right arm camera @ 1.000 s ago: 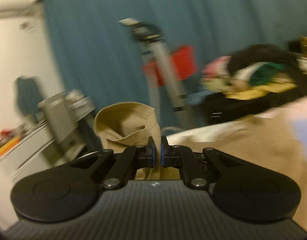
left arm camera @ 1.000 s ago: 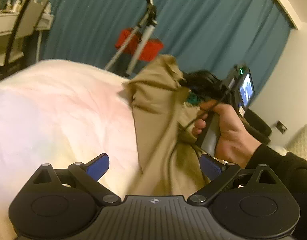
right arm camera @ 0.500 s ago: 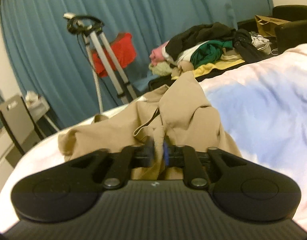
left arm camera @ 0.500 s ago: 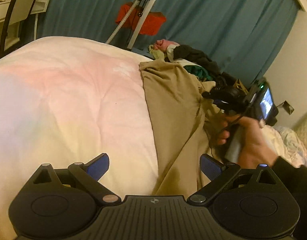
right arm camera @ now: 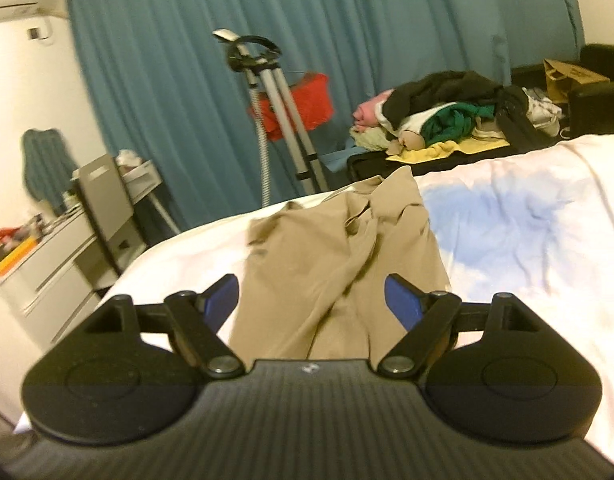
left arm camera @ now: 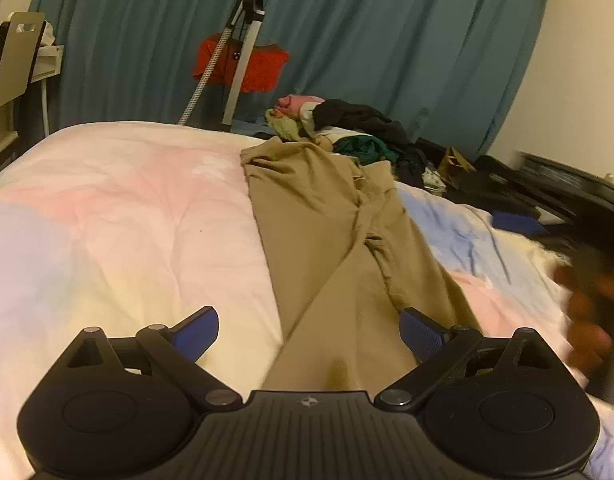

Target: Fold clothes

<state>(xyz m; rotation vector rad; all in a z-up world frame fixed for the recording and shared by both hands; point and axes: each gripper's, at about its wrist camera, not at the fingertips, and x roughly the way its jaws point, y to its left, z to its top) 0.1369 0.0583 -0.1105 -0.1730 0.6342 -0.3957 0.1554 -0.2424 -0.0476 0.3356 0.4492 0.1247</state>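
On bed (left arm camera: 119, 216): tan trousers (left arm camera: 327, 232), laid lengthwise, long axis running straight away from both claws. Left gripper (left arm camera: 309, 330) and right gripper (right arm camera: 311, 300) spread wide, empty, each straddling near end; neither clearly nearer.

Both wrist views sit low and close over the bed (left arm camera: 107, 220), facing the teal curtain (left arm camera: 367, 40); both share the khaki trousers (right arm camera: 339, 264) ahead of the fingers (right arm camera: 223, 296) and the tripod (right arm camera: 283, 120).
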